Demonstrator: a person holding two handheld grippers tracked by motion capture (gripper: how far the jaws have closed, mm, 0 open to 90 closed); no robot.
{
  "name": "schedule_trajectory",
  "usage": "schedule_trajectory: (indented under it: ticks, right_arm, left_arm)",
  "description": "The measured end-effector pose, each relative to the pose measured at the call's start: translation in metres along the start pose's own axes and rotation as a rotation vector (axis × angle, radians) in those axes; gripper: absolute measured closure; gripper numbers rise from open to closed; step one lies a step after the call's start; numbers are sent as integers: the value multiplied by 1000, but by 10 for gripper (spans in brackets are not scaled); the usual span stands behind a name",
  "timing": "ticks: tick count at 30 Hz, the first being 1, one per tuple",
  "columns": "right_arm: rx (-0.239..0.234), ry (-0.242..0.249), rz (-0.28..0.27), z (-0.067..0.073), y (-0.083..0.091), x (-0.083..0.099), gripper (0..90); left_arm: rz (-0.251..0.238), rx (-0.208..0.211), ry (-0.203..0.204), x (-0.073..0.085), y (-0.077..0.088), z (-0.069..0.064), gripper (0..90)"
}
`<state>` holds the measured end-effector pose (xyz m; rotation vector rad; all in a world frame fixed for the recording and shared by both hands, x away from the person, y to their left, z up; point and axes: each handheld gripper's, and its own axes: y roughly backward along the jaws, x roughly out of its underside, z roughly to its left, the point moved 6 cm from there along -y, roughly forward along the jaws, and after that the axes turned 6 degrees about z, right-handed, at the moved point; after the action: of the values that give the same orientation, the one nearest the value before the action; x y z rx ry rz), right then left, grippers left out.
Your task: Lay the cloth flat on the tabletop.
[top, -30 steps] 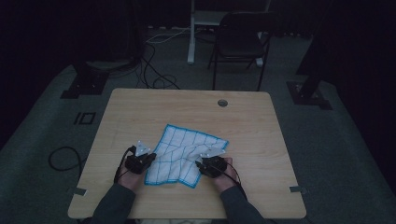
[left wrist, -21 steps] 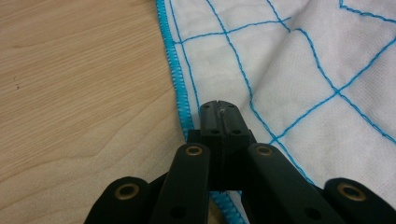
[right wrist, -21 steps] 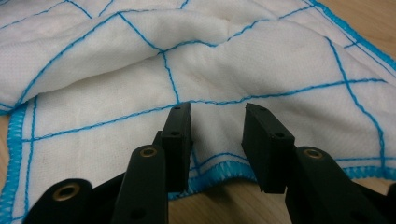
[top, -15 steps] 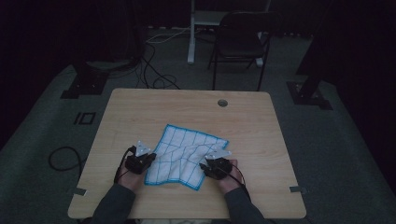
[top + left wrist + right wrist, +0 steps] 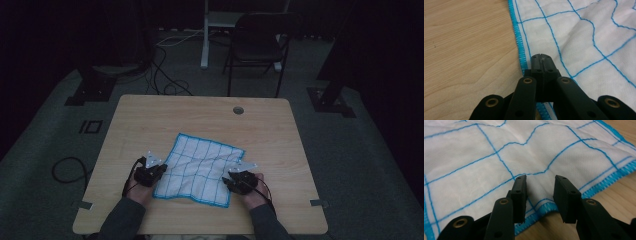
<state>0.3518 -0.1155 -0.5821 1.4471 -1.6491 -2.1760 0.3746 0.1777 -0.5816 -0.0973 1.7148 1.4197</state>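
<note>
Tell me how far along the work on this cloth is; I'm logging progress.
Done: the white cloth with blue grid lines lies spread on the wooden table, and the left gripper is shut on its blue-stitched left edge. In hand: the right gripper stands open at the near right corner, the hem between its jaws, not yet pinched. Left: closing that grip and, probably, lifting or folding; no fold shows yet.

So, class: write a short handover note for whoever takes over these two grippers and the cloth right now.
Left gripper: shut on the cloth's blue-stitched left edge, near its front corner.
Right gripper: jaws apart, at the cloth's front right corner, gripping nothing.
Cloth: lies spread, slightly rumpled, on the wooden table.
Done: left edge gripped.
Left: probably close the right gripper on its corner, then fold or straighten.
</note>
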Motion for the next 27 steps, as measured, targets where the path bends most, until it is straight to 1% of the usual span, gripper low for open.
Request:
schedule_trajectory:
  ticks: [4, 7, 13, 17, 27]
  right_arm:
    - [-2, -9, 3, -1, 5, 6, 630]
    - [-5, -6, 9, -1, 8, 9, 627]
    - [-18, -4, 18, -1, 15, 17, 623]
    - [-20, -4, 21, -3, 18, 21, 623]
    - [14, -6, 26, -17, 21, 24, 619]
  left_arm:
    - [2, 4, -4, 1, 1, -3, 900]
    - [5, 5, -13, 1, 2, -6, 900]
    - [4, 22, -19, 2, 3, -13, 900]
    - [4, 32, -23, 3, 3, -18, 897]
    - [3, 53, -27, 4, 6, -35, 892]
